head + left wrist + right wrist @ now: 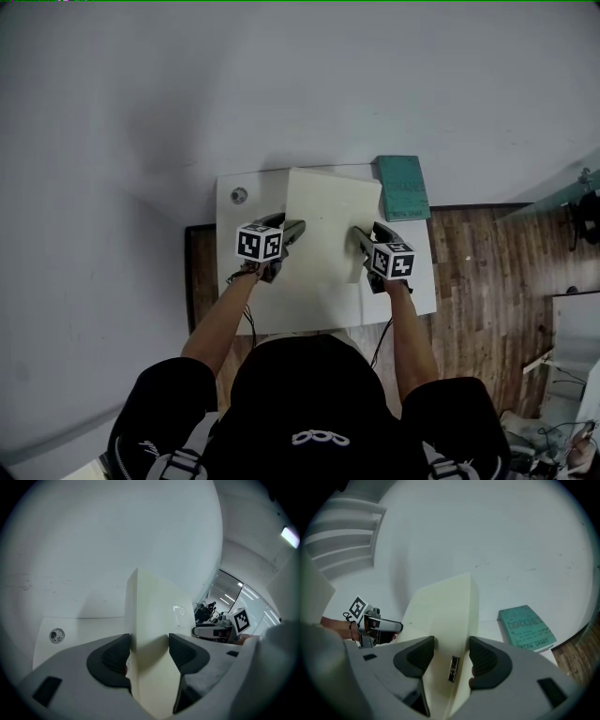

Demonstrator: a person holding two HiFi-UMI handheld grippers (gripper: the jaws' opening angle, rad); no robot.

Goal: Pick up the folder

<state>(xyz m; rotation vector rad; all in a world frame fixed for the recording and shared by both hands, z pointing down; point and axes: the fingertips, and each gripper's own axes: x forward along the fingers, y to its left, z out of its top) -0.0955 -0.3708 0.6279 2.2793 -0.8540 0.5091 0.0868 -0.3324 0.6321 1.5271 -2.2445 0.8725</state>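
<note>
I have the cream-coloured, thick rectangular folder [328, 220] held from both sides above the white surface [234, 305]. My left tongs [149, 651] are clamped on its left edge, with both dark pads pressed against the board. My right tongs [451, 656] are clamped on its right edge, just above a small metal clip. A teal paperback book [403, 186] lies flat at the far right corner, apart from the folder.

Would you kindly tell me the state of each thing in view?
folder: closed, held at both side edges.
left tongs: shut on folder.
right tongs: shut on folder.
book: closed, flat on table.
</note>
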